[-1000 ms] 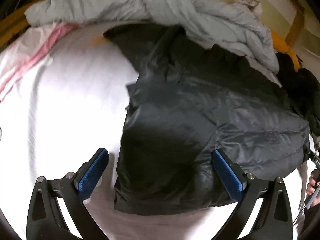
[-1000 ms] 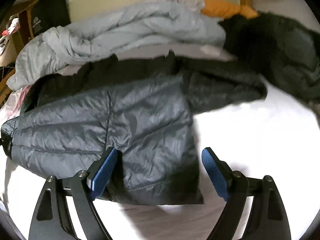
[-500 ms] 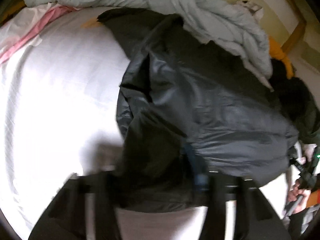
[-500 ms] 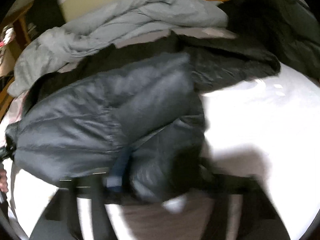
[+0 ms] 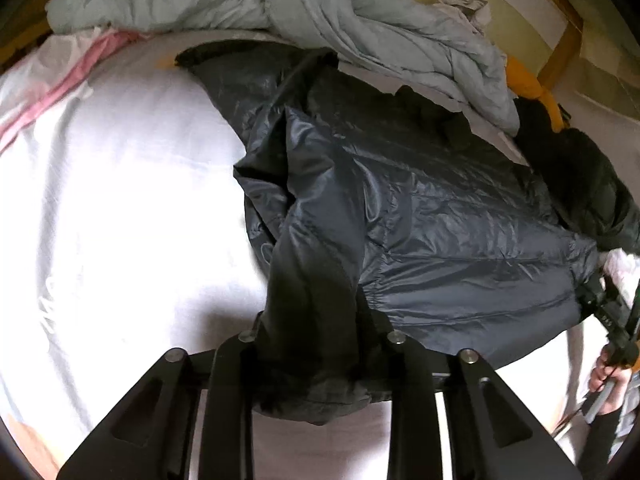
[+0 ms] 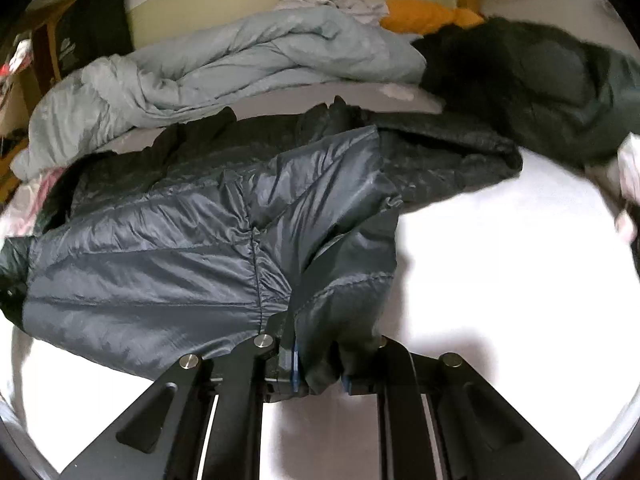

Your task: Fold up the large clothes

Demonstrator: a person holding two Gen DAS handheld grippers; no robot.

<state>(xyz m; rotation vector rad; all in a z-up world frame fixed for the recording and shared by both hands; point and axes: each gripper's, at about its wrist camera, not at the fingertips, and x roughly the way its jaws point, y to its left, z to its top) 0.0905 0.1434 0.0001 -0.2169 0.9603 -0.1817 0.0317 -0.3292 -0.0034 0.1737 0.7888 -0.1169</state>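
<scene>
A dark grey puffer jacket (image 5: 440, 220) lies spread on the white bed sheet (image 5: 120, 200). My left gripper (image 5: 316, 344) is shut on the jacket's near left hem corner, and the bunched fabric hides its pads. In the right wrist view the same jacket (image 6: 160, 260) fills the left half. My right gripper (image 6: 320, 360) has the near right hem corner between its blue pads (image 6: 295, 364); its jaws are closing on the fabric. Both pinched corners are lifted slightly off the sheet (image 6: 500, 260). A hand (image 5: 608, 376) holds the right gripper at the left wrist view's right edge.
A crumpled pale blue duvet (image 5: 360, 20) is piled along the far side of the bed. A dark fur-trimmed coat (image 6: 540, 80) and an orange item (image 6: 428, 16) lie at the far right. A pink-striped cloth (image 5: 80, 76) sits far left. A wall runs behind the bed.
Both grippers were open around the jacket's near hem corners and have closed on them. The pinched corners have bunched up and lifted, and both hands have moved forward over the bed.
</scene>
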